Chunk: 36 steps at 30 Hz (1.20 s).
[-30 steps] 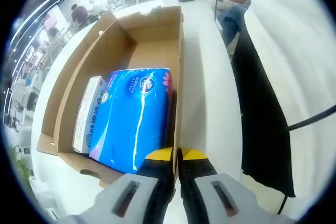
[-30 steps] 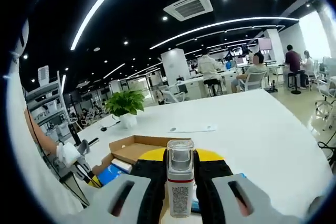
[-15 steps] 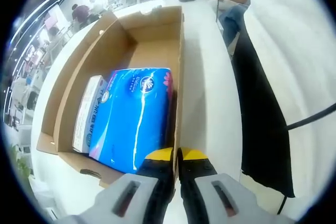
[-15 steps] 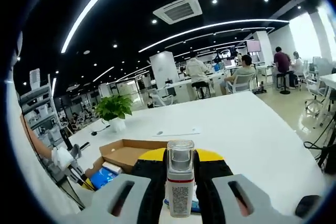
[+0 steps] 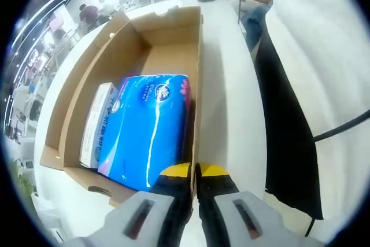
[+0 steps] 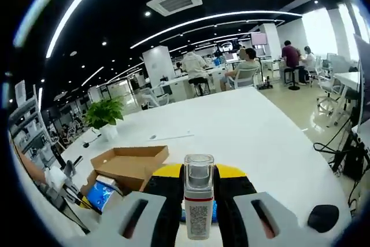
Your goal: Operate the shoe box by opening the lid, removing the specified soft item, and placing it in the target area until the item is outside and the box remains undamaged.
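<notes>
Holding the shoe box (image 5: pixel 124 44) steady seems to be the left tool's (image 5: pixel 193 172) job: its two jaws are closed tight on the box's right-hand wall, low in the left gripper view. The box stands open on the white bench (image 5: pixel 228 85), no lid over it. Inside, filling the lower half of the box, lies a blue soft pack (image 5: pixel 147 128), which looks like tissues, touching a flat white carton (image 5: pixel 95 125) on its left. We judge the blue pack to be the soft item, not yet taken out.

Our right tool (image 6: pixel 198 172), at the bottom centre of the right gripper view, is clamped on a small bottle (image 6: pixel 198 201) with a clear cap, held upright well above the bench. The box shows at the lower left of that frame.

Next, we think, the bottle must be set down on bare bench, freeing the right tool to reach for the pack. A potted plant (image 6: pixel 104 117) sits far off at mid-left; seated people (image 6: pixel 243 67) work at distant desks. A dark cloth (image 5: pixel 286 120) hangs right of the box in the left gripper view.
</notes>
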Motion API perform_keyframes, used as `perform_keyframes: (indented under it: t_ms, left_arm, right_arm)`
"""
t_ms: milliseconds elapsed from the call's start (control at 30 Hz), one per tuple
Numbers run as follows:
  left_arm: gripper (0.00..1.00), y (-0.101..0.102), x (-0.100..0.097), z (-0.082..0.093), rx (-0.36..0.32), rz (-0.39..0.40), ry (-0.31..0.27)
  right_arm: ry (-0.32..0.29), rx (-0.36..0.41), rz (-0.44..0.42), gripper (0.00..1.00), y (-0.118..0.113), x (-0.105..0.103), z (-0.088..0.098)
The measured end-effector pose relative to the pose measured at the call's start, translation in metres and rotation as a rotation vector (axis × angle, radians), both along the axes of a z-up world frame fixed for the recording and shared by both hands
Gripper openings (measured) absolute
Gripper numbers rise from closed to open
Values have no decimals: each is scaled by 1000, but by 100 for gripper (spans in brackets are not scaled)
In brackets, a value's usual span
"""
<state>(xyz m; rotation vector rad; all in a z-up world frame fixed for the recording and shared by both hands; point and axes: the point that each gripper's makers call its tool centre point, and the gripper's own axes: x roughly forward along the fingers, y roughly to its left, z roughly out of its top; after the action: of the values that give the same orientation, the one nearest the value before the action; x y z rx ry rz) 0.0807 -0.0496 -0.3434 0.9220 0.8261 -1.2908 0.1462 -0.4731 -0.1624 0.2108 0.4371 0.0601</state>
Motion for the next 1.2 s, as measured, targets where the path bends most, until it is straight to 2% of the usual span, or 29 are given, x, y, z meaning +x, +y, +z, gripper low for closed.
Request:
perform_keyframes:
  t_ms: [67, 233, 333, 367, 500, 567, 600, 733, 833, 900, 1100, 1200]
  left_arm:
    - [2, 0, 0, 0, 0, 1, 0]
    - [2, 0, 0, 0, 0, 1, 5]
    - [2, 0, 0, 0, -1, 1, 2]
    - [2, 0, 0, 0, -1, 1, 2]
    - [2, 0, 0, 0, 1, 5, 4]
    - [2, 0, 0, 0, 0, 3, 2]
    - [2, 0, 0, 0, 0, 3, 2]
    - [3, 0, 0, 1, -2, 5, 0]
    - [3, 0, 0, 0, -4, 7, -4]
    - [3, 0, 0, 0, -4, 7, -4]
    - [3, 1, 0, 0, -2, 4, 1]
    - [3, 1, 0, 0, 0, 6, 1]
  right_arm:
    - [20, -43, -1, 18, -7, 0, 1]
    - [69, -64, -20, 18, -18, 4, 0]
    - [153, -123, 2, 18, -22, 3, -12]
    - [160, -133, 8, 18, -22, 5, -14]
    - [189, -125, 17, 18, -21, 13, -22]
    - [213, -150, 24, 18, -23, 17, -28]
    - [234, -137, 27, 18, -23, 18, -32]
    - [254, -145, 24, 18, -27, 24, -38]
    - [295, -140, 26, 18, -28, 28, -46]
    - [347, -136, 37, 18, -29, 28, -56]
    - [411, -131, 57, 18, -32, 36, -73]
    - [444, -167, 89, 18, -31, 40, -82]
